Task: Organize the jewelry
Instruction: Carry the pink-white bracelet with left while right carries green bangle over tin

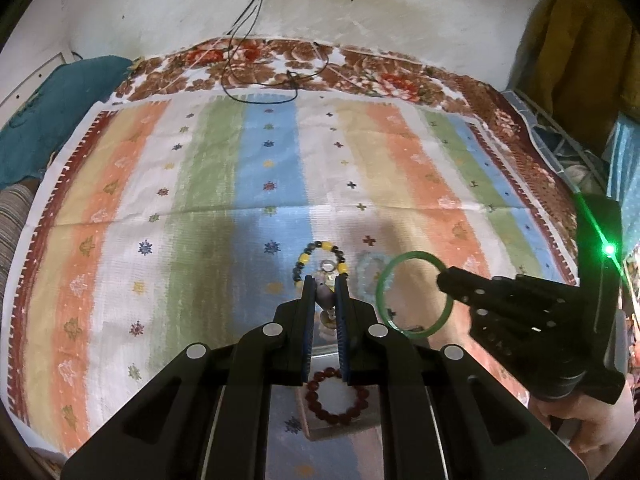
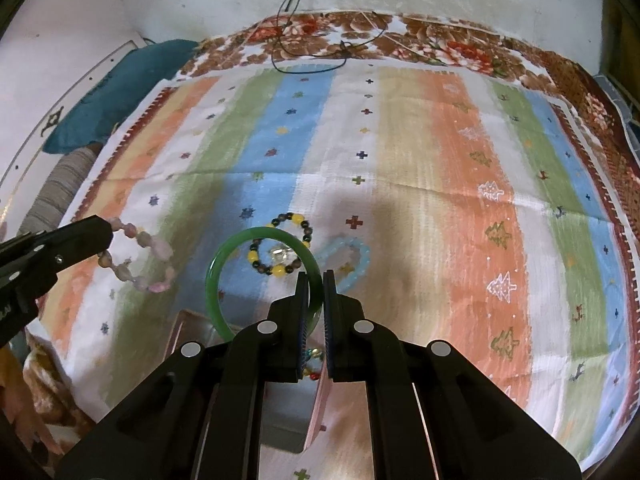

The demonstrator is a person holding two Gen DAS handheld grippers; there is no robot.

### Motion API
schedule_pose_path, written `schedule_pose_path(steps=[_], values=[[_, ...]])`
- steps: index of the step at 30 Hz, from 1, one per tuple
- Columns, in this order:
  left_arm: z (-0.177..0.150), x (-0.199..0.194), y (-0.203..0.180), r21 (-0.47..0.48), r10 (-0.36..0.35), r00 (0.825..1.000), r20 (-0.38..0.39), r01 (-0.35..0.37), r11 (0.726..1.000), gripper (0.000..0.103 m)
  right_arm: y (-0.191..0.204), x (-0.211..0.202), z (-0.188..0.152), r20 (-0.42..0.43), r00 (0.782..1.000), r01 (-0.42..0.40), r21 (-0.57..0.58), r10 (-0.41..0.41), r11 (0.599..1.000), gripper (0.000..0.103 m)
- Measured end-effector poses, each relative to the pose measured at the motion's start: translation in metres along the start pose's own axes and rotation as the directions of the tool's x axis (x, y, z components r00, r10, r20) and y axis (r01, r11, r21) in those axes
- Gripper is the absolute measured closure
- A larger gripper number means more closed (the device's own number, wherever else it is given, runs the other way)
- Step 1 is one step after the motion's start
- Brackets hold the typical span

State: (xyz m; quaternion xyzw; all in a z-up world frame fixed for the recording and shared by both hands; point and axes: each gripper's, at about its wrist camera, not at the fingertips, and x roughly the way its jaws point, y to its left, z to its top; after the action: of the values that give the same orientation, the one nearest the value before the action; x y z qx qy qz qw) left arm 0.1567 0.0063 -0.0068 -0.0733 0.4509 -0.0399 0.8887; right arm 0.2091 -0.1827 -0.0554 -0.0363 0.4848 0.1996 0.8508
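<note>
We are mid-task: left gripper point(image 1: 325, 286) fingers pinching pink bead bracelet point(image 2: 138, 258), right gripper point(image 2: 316, 284) fingers clamping green bangle point(image 2: 224, 258); red bead bracelet point(image 1: 337, 398) lying in tray point(image 1: 320, 360); yellow-black bracelet point(image 2: 280, 248), pale blue bracelet point(image 2: 352, 256) waiting beyond tray.

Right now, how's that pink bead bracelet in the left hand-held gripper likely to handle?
The pink bead bracelet droops from the left hand-held gripper, so it's probably floppy and may swing. The beads look glossy, possibly slippery. It's pinched at one end only, so it could slip out.
</note>
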Motion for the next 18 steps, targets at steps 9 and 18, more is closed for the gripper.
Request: schedule_pose_path(steps=[9,18], values=[[-0.01,-0.015,-0.01,0.007,-0.025,1.0,0.017,0.025,1.0,0.094,0.004,-0.011,-0.012,0.014,1.0,0.007,-0.005,-0.007,1.0,0.095],[-0.024,-0.029,-0.016,0.016,-0.039,0.999,0.036,0.039,0.999,0.094,0.01,-0.023,-0.028,0.02,1.0,-0.014,-0.014,0.014,1.0,0.095]])
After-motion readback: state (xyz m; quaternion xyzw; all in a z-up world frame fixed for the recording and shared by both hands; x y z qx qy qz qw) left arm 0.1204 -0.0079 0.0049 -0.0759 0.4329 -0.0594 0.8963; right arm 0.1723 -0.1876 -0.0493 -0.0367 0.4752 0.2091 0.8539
